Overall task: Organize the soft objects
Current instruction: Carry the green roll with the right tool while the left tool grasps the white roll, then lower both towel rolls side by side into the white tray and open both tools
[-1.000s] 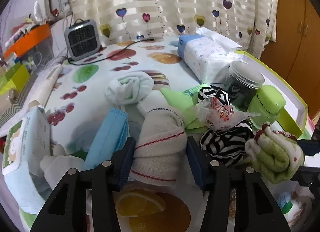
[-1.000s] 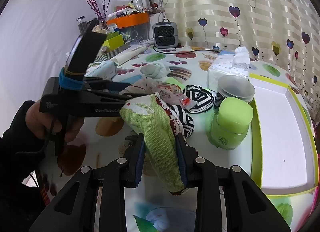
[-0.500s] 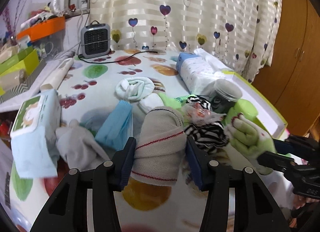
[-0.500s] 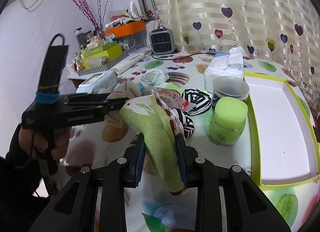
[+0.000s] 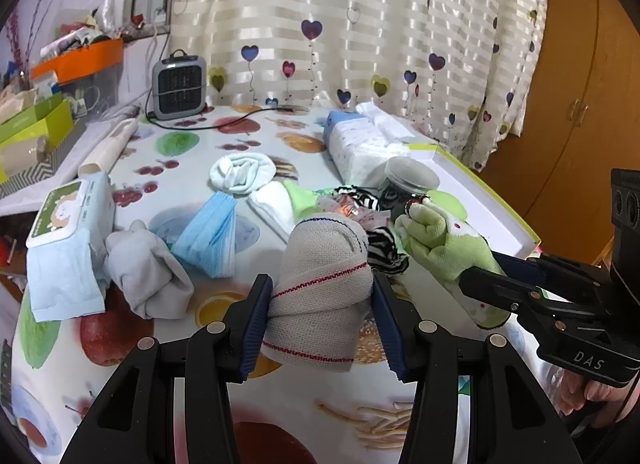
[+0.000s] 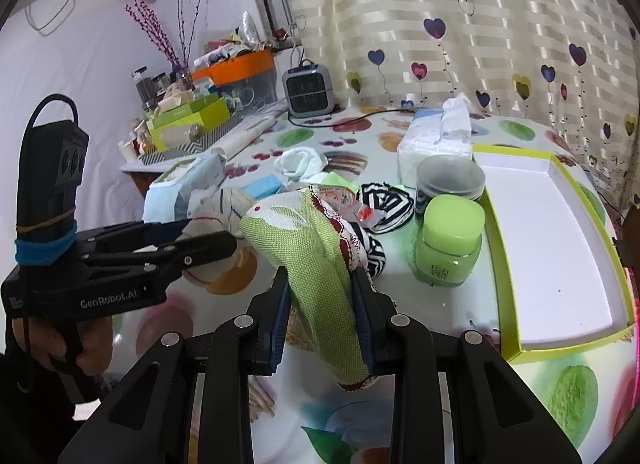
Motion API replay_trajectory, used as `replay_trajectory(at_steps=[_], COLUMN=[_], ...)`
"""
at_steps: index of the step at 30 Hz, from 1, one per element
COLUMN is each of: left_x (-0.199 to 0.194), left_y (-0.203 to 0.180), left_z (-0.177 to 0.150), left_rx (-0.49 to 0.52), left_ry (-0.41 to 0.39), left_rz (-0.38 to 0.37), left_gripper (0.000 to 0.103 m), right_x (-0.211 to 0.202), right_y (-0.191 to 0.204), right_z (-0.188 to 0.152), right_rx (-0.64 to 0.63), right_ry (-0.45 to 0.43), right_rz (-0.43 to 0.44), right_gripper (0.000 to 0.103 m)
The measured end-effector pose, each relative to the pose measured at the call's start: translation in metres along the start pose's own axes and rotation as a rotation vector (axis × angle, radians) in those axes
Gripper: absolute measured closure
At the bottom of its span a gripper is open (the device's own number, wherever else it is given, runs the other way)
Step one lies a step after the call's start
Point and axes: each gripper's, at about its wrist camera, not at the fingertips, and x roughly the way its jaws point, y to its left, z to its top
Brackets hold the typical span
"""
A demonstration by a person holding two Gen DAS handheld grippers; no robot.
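Soft daylight through the curtain (image 5: 360,43); sharp, fisheye-warped edges.

Right gripper (image 6: 322,316) clamps a green sock (image 6: 316,264) above a fruit-print tablecloth (image 6: 440,304). At left, a hand (image 6: 60,348) holds the left gripper (image 6: 208,238), gripping a beige rolled cloth (image 6: 224,203). A green bottle (image 6: 450,248) stands just beside an empty white tray (image 6: 560,223) at right.

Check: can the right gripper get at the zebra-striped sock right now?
Probably not: the right gripper is shut on the green sock, so its jaws are occupied. The zebra-striped sock lies just ahead, otherwise unobstructed.
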Motion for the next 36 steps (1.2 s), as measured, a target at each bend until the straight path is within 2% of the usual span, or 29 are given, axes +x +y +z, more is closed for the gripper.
replay_trajectory(at_steps=[15, 28, 36], left_x=[-0.007, 0.007, 0.025], left_y=[-0.023, -0.068, -0.079], left_z=[0.015, 0.043, 0.068], left_rx=[0.029, 0.098, 0.103], left_ry=[-0.017, -0.041, -0.056], left_rz=[-0.026, -0.089, -0.079], left_gripper=[0.054, 0.054, 0.054], right_x=[-0.024, -0.05, -0.049], right_y=[-0.005, -0.048, -0.064], right_z=[0.005, 0.016, 0.029], right_rx=[0.015, 0.072, 0.067], right_ry=[-0.054, -0.114, -0.124], right_rz=[-0.047, -0.136, -0.164], right_gripper=[0.072, 0.072, 0.072])
